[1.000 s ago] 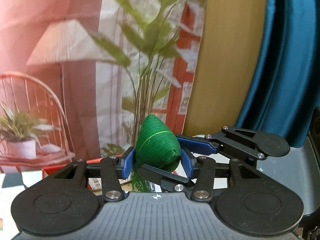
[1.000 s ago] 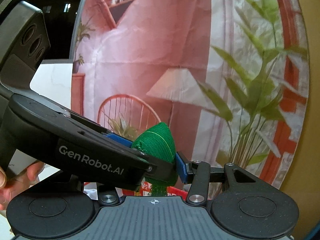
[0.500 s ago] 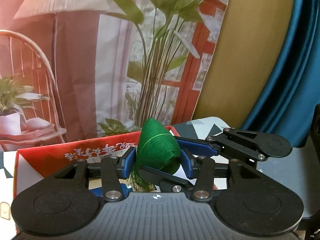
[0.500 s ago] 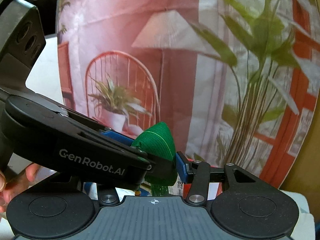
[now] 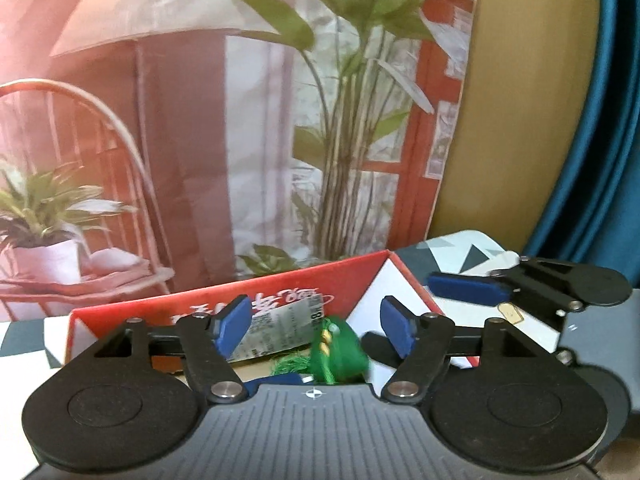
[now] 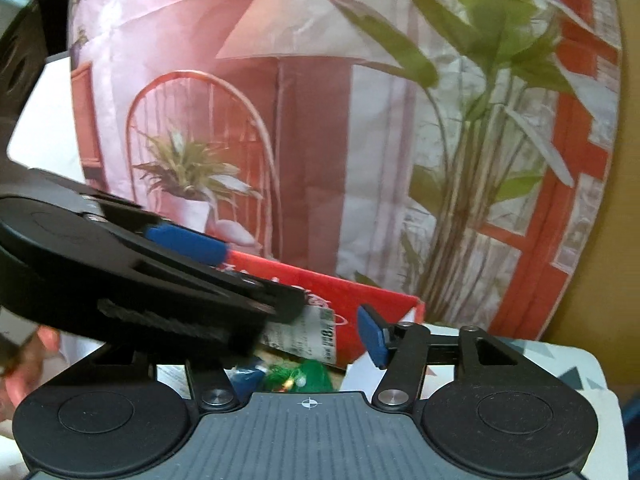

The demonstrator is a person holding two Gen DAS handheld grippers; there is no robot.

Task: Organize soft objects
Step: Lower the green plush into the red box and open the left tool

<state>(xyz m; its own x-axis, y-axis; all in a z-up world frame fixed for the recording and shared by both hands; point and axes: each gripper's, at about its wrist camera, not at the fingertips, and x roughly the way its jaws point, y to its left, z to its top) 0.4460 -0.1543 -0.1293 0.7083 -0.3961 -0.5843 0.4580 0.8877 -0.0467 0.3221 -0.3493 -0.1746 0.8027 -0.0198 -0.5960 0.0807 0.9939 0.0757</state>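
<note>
L wrist view: we saw the green knit pouch (image 5: 340, 354), tassel at its left, blurred, lying low inside the red box (image 5: 224, 300), near the box's white right wall. Our left gripper (image 5: 316, 326) had just been opening; pads wide apart w/ nothing held.

R wrist view: pouch (image 6: 310, 374) sat below the right gripper (image 6: 320, 330), whose jaws had likewise just been opening, gripping nothing.

The green soft toy (image 5: 339, 354) with a fringe and a little yellow stripe lay inside the red box (image 5: 168, 312), down low, touching neither tool.
</note>
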